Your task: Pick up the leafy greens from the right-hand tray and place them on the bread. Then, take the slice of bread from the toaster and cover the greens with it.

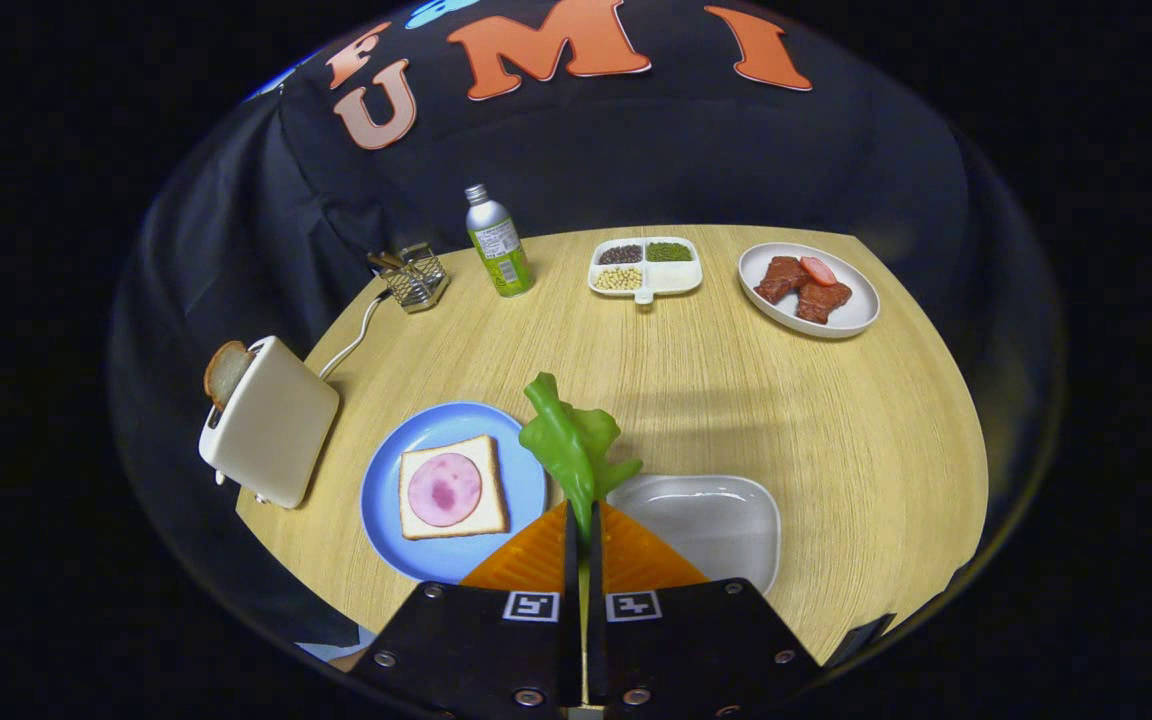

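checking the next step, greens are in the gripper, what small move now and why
Probably carry the greens left, over the bread on the blue plate. The gripper is shut on their stem, they hang between the plate and the grey tray, and the ham-topped bread lies bare.

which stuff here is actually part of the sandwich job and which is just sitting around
Part of the job:
leafy greens, pinched in the claw
bread with ham on the blue plate
slice in the toaster
toaster
white tray, right of the claw

Just lying about:
bottle
wire basket
divided dish of beans
plate of meat
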`<state>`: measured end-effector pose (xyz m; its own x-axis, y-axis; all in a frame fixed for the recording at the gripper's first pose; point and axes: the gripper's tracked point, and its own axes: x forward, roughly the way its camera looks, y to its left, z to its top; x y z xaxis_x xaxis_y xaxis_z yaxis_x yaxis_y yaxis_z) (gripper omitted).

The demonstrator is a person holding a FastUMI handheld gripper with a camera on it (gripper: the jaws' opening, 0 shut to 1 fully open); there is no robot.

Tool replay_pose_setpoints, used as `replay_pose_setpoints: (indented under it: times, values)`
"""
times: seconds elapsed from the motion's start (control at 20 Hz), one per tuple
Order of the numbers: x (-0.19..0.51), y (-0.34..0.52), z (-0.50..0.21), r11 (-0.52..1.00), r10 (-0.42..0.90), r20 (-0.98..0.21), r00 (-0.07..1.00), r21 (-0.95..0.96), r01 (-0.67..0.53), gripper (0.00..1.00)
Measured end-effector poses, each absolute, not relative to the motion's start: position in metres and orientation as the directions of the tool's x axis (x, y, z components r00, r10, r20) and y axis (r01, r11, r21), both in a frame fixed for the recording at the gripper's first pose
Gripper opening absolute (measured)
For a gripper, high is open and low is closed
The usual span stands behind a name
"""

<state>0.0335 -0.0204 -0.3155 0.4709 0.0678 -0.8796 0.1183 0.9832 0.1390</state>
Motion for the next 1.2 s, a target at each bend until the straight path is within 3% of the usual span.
replay_pose_setpoints:
  times: [1.2]
  values:
    - [0.056, 0.09, -0.369, 0.986, 0.146, -0.914, 0.379, 0.166, 0.022, 0.03]
